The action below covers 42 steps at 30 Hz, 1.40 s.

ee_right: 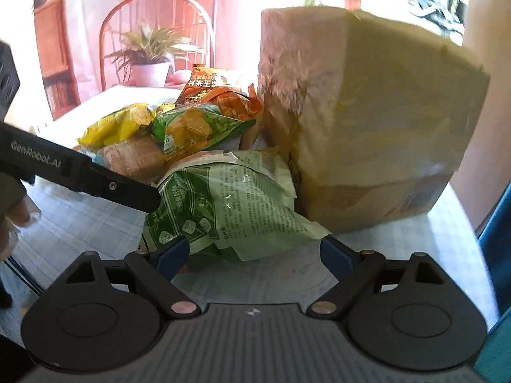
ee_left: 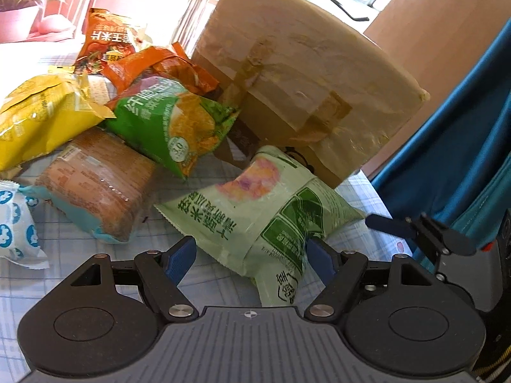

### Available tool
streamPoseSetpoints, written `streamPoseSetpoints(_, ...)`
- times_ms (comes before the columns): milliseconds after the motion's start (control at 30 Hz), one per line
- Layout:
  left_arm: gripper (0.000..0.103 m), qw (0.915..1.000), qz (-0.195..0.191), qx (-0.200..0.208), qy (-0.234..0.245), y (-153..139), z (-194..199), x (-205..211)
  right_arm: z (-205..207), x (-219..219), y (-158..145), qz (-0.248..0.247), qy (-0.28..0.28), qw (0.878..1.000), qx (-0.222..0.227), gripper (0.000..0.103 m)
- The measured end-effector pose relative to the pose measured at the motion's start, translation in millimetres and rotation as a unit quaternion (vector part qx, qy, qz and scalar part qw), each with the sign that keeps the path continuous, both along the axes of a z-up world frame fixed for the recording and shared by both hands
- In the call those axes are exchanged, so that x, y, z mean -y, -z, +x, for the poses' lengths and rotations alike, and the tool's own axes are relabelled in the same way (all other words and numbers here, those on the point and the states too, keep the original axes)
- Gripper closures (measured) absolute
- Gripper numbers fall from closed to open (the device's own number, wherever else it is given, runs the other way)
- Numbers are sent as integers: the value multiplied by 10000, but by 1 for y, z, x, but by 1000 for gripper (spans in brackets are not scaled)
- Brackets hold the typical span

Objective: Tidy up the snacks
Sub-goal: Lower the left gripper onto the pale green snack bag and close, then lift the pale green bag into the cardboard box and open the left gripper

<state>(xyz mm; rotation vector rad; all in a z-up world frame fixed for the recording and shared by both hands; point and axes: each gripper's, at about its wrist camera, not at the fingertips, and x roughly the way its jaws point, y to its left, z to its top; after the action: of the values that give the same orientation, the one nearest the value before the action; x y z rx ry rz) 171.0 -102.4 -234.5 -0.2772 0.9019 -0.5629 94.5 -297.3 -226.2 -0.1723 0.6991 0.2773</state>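
Tabletop — green packet between left tool

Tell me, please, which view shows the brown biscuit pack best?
The left wrist view: the biscuit pack lies in full sight on the table, its clear wrap and blue end visible. In the right wrist view it is small, blurred and partly hidden behind the left gripper's finger.

The cardboard box hides whatever lies behind it. Left of the box, the white packet is cut by the frame's edge. The box's small printed label is unreadable.
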Motion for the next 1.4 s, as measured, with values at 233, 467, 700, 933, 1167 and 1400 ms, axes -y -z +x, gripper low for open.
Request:
streamPoseSetpoints(233, 25, 10000, -39, -5, -20, 3, 3, 1, 8, -5, -2, -354, -263, 9987, 257, 12)
streamPoseSetpoints(467, 25, 9997, -179, -136, -29, 9, 13, 6, 31, 11, 5, 185, -278, 9994, 102, 12)
streamPoseSetpoints(700, 45, 9998, -117, -148, 91, 15, 17, 11, 39, 14, 19, 764, -459, 9960, -65, 21)
streamPoseSetpoints(933, 46, 9999, -64, 0, 152, 10, 11, 10, 24, 18, 17, 968, -428, 9943, -87, 46)
streamPoseSetpoints(1167, 46, 9990, -98, 311, 310, -13, -7, -1, 1, 9, -2, 1051, -505, 9932, 43, 58)
streamPoseSetpoints(1400, 46, 9951, -221, 925, 282, -59, -31, -23, -20, -4, -40, 1010, -603, 9919, 479, 59)
